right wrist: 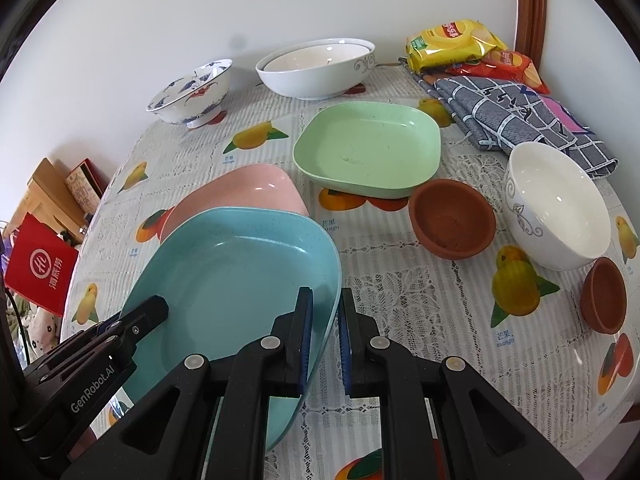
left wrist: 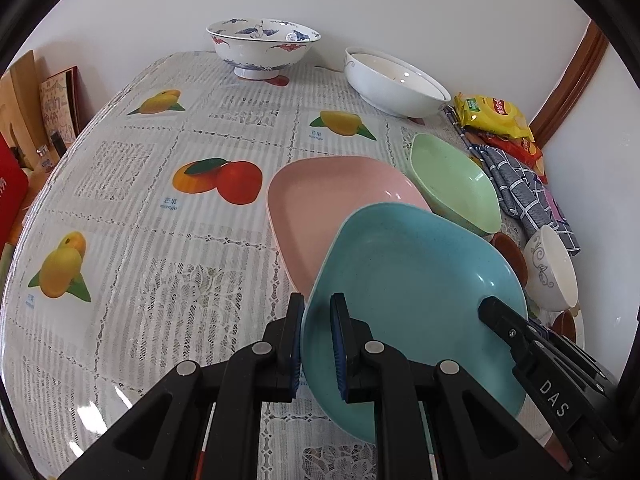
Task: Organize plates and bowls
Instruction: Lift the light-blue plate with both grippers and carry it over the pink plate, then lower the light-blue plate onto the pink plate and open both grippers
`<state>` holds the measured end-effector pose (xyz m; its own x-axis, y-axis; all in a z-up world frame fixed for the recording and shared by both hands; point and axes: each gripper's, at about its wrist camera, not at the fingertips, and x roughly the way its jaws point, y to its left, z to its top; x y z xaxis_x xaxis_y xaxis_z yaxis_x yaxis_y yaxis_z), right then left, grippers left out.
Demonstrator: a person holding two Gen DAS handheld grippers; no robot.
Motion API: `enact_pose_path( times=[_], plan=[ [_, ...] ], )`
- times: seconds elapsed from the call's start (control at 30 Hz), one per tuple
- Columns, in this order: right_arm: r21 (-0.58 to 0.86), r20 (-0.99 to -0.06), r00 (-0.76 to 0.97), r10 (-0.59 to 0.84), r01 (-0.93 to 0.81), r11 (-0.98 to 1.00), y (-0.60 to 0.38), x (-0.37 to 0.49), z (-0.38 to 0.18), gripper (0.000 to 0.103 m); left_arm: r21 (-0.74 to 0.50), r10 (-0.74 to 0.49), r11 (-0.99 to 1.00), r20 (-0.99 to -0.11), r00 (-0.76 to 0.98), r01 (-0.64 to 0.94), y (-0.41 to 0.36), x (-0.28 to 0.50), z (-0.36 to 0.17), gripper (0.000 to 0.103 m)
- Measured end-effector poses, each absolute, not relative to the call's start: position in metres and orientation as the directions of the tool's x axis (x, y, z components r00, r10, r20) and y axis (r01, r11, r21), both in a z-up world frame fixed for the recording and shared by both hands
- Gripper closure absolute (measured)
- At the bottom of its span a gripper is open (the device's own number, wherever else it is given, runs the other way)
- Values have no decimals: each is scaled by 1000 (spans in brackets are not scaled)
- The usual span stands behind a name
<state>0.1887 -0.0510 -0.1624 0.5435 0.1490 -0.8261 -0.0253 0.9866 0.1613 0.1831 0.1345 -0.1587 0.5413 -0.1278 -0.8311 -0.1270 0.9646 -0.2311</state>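
Hanging tilted between both grippers, the speckled blue plastic plate (right wrist: 240,276) overlaps the pink plastic plate (left wrist: 332,200) beyond it; left gripper (left wrist: 318,344) and right gripper (right wrist: 324,340) clamp opposite rims.

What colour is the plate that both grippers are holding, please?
Light blue plate with fine specks; the right wrist view shows it best.

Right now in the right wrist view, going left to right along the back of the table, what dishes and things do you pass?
Blue-patterned bowl → stacked white bowls → yellow chip bag → red chip bag.
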Motion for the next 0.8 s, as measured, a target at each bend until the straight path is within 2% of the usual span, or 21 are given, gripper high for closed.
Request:
enact_pose_path(
  times=[0.8],
  plan=[
    [107,-820,551,154,-117,987,-23,240,-169,91,-241,-108,952,-841,531,-188,154,210,-169,90]
  ],
)
